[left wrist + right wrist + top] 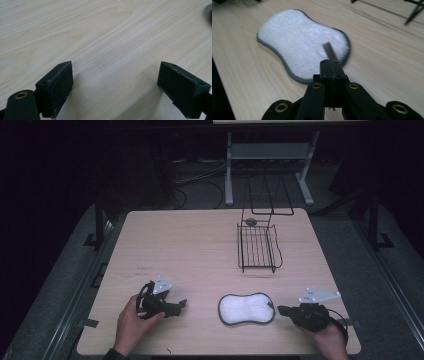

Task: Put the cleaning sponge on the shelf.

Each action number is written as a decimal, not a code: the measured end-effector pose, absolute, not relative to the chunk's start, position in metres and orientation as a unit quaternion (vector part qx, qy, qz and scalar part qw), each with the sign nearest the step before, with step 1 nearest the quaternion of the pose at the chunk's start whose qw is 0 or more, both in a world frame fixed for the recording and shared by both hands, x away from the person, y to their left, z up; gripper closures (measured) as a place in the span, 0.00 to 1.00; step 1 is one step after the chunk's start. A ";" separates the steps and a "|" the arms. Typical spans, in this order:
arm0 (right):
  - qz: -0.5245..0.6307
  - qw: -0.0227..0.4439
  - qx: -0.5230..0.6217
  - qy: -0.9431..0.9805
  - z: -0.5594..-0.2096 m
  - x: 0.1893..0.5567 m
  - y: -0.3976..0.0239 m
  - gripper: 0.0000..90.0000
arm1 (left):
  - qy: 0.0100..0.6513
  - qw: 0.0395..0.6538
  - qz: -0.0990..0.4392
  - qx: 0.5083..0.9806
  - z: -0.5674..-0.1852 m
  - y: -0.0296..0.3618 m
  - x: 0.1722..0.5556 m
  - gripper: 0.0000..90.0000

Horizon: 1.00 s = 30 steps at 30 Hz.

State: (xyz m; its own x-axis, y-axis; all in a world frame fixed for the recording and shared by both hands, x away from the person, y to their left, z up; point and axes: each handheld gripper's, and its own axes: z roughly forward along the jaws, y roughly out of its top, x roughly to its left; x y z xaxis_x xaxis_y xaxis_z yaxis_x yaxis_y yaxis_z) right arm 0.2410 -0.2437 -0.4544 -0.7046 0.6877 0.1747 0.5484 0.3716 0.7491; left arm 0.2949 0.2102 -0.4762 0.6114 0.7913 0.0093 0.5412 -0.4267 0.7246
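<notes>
A white fluffy pad point(246, 308) with a dark grey rim lies flat near the table's front edge, and it fills the middle of the right gripper view point(304, 42). A short dark tab point(329, 51) sticks out of the pad's right end. My right gripper point(281, 310) sits just right of the pad, its jaws pressed together point(331, 62) with the tab pinched between their tips. My left gripper point(182, 303) rests low at the front left, pointing right toward the pad. Its jaws stand wide open point(115, 82) over bare wood, with nothing between them.
A black wire rack point(258, 247) stands on the light wooden table point(190, 245) behind the pad, right of centre, with a small round grey object point(251, 221) at its far end. Its wires point(412, 12) cross the right gripper view's top right. Dark floor surrounds the table.
</notes>
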 end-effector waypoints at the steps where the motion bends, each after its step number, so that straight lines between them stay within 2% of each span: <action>1: 0.418 0.079 0.373 0.825 -0.454 0.240 -0.240 1.00 | 0.403 0.352 0.178 0.826 -0.476 0.210 0.295 0.14; 12: 0.408 0.054 0.339 0.846 -0.458 0.239 -0.213 1.00 | 0.403 0.352 0.178 0.826 -0.476 0.210 0.295 0.14; 30: 0.389 0.088 0.358 0.844 -0.464 0.264 -0.217 1.00 | 0.403 0.351 0.178 0.827 -0.476 0.210 0.295 0.14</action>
State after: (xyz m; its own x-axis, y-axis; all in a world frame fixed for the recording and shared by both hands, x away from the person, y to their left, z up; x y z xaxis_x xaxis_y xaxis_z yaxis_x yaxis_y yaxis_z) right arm 0.2644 -0.2173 -0.4636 -0.7274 0.6739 0.1295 0.5366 0.4408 0.7195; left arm 0.2949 0.2104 -0.4761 0.6126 0.7903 0.0109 0.5409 -0.4293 0.7232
